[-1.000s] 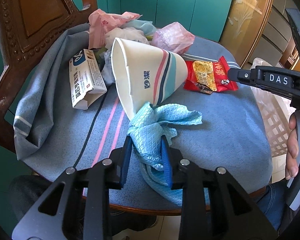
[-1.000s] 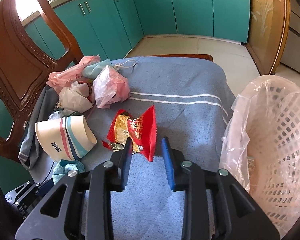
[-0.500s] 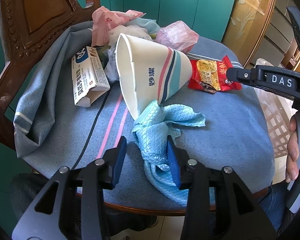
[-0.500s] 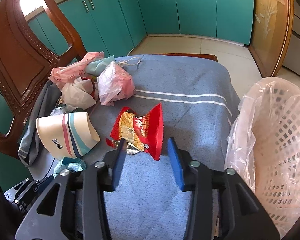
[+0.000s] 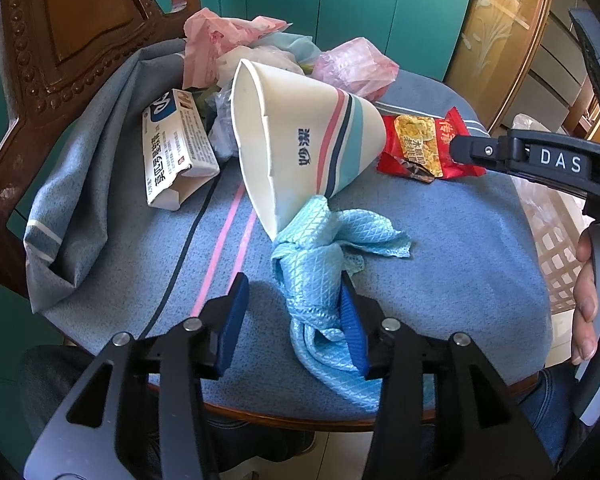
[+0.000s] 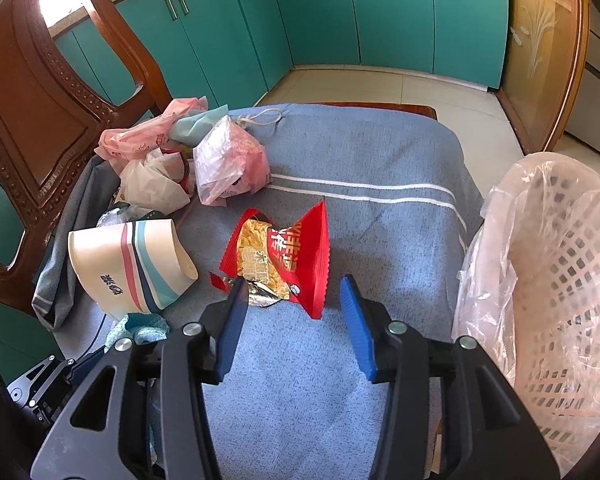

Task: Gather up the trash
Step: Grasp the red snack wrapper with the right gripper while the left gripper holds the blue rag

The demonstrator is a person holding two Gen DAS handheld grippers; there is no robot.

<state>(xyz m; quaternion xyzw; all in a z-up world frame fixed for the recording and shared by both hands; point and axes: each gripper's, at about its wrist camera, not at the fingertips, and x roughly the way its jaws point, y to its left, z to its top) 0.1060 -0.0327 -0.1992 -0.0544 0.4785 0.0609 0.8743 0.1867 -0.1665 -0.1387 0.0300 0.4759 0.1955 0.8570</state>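
So we've just let go of the blue cloth (image 5: 320,276): left gripper (image 5: 294,316) went from clamped to wide apart. Right gripper (image 6: 294,312) spread too, straddling the red snack wrapper (image 6: 284,256) on the desk (image 6: 360,152), basket (image 6: 560,264) just beside.

Teal cabinets (image 6: 396,20), pale tiled floor (image 6: 384,88), carved wooden chair (image 5: 60,40), sunlit.

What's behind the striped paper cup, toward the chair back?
Behind the paper cup a pile shows: a pink plastic bag, a clear-pink bag and crumpled white plastic. The cup hides whatever lies lower in the pile.
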